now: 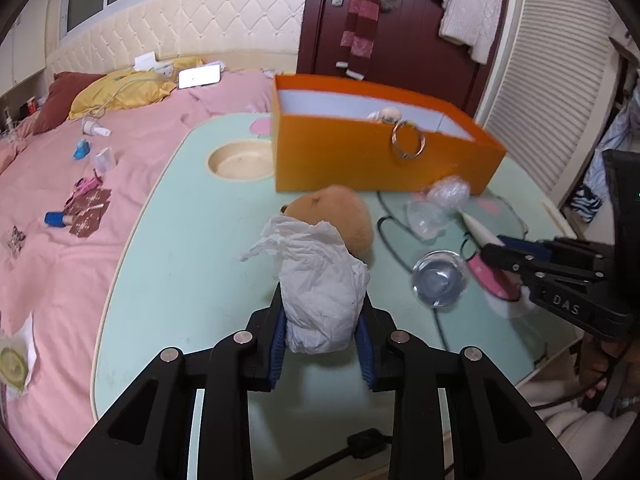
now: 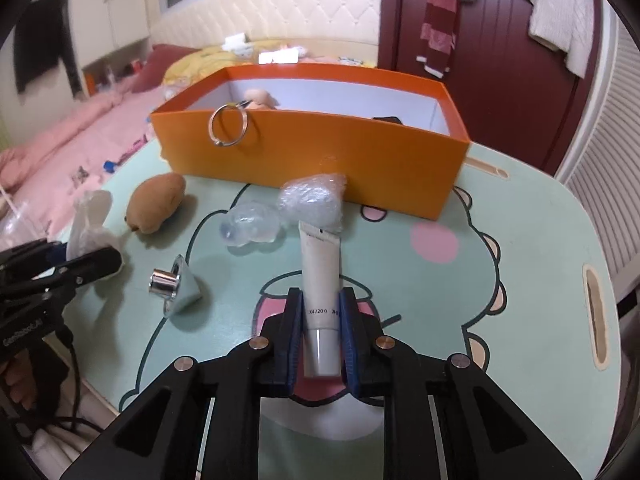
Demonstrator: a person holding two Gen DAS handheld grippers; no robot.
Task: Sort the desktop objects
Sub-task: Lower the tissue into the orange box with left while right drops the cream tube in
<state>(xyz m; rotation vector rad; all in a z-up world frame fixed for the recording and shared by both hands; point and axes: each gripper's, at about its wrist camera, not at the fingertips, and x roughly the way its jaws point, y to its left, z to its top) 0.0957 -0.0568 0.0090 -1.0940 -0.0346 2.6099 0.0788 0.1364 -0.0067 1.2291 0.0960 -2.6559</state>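
Between the two claws lies most of the risk. The left claw point(image 1: 322, 320) is clamped on a crumpled white tissue point(image 1: 320, 280), held clear above the mint-green bench point(image 1: 180, 280). The right claw point(image 2: 320, 340) is pinched on a white tube point(image 2: 320, 280), cap end toward the camera, crimped end pointing to 12 o'clock at the orange box point(image 2: 320, 152).

The tissue is soft and only its lower wad sits between the pads, so it could slip or tear loose if swung quickly. The tube is gripped near its cap, with a long unsupported length ahead; it could pivot, or nudge the bubble-wrap ball point(image 2: 314, 200) and the clear plastic piece point(image 2: 250, 226) just beyond its tip. The chrome-necked glass piece point(image 2: 176, 284), at 9 o'clock of the tube, looks rounded and could roll if either claw brushes it. A brown plush toy point(image 2: 156, 208) lies at 10 o'clock, just beside the tissue. A metal ring point(image 2: 229, 126) hangs on the box's near wall and could be knocked off by anything lifted over that edge.

Hard to make out: the box's floor is mostly hidden by its walls. Only a pale rounded thing point(image 2: 258, 98) and a dark sliver point(image 2: 387, 120) peek out, so I cannot tell what is already sorted. Whether the tube rests on the bench or is lifted is also unclear.
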